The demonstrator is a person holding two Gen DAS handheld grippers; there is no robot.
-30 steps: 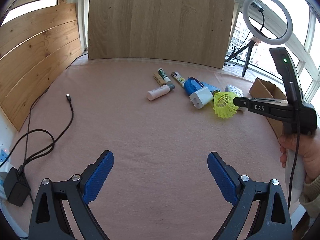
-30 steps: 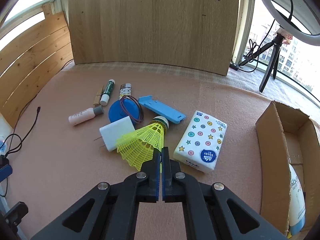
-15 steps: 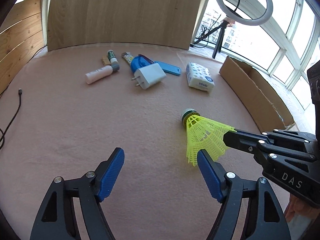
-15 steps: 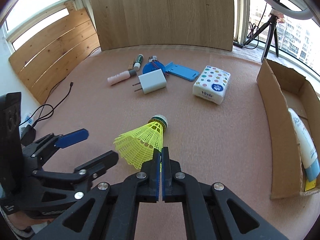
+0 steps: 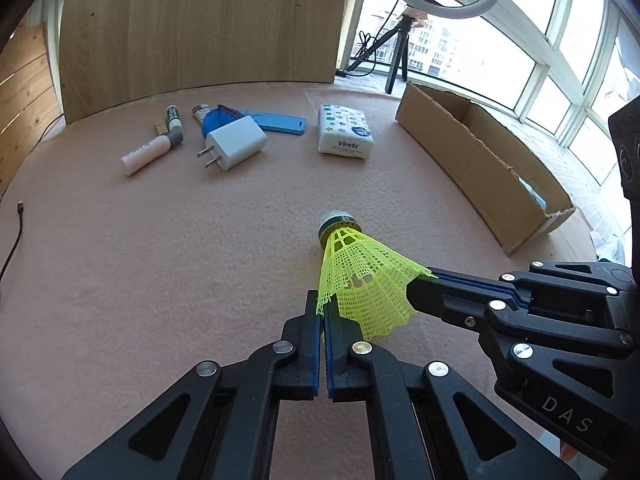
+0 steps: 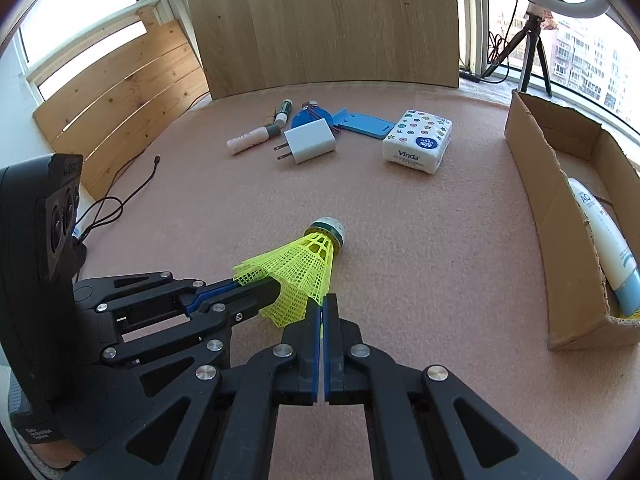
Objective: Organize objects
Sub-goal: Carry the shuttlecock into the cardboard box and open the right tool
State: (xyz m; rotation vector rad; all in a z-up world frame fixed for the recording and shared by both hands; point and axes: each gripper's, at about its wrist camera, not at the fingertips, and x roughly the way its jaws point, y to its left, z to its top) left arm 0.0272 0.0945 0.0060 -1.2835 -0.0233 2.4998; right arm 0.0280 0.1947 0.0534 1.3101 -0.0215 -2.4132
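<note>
Both grippers are clamped on the same thing at once! The left gripper [image 5: 322, 312] has its jaws pressed together on the near rim of the yellow shuttlecock [image 5: 362, 276], pinching the mesh skirt between the blue pads. The right gripper [image 6: 322, 306] is closed tight on another stretch of that same rim, the netting caught right at its tips. From the left camera the right gripper reaches in from the right side; from the right camera the left one comes in from the left, and the two meet at an angle on the skirt's open edge.

The shuttlecock points away from both of them, its dark-banded cork nose [image 6: 329, 229] toward the far end of the pink mat [image 6: 420, 248]. Whether the nose touches the mat, I can't tell from here.

Further out, a cluster of things lies near the wooden back board [image 5: 200, 24]: a white charger plug [image 5: 236, 147] with its prongs toward the left, a blue round case [image 5: 214, 120] just behind it, a flat blue holder [image 5: 282, 122] beside that, a pale pink tube [image 5: 146, 154], and a green-and-white stick [image 5: 173, 115]. A spotted tissue pack [image 6: 418, 140] sits apart to the right of the cluster.

Along the right edge stands an open cardboard box [image 6: 540, 208], with a white and blue bottle [image 6: 604, 236] lying inside. A ring light on a tripod [image 5: 400, 40] stands by the window.
</note>
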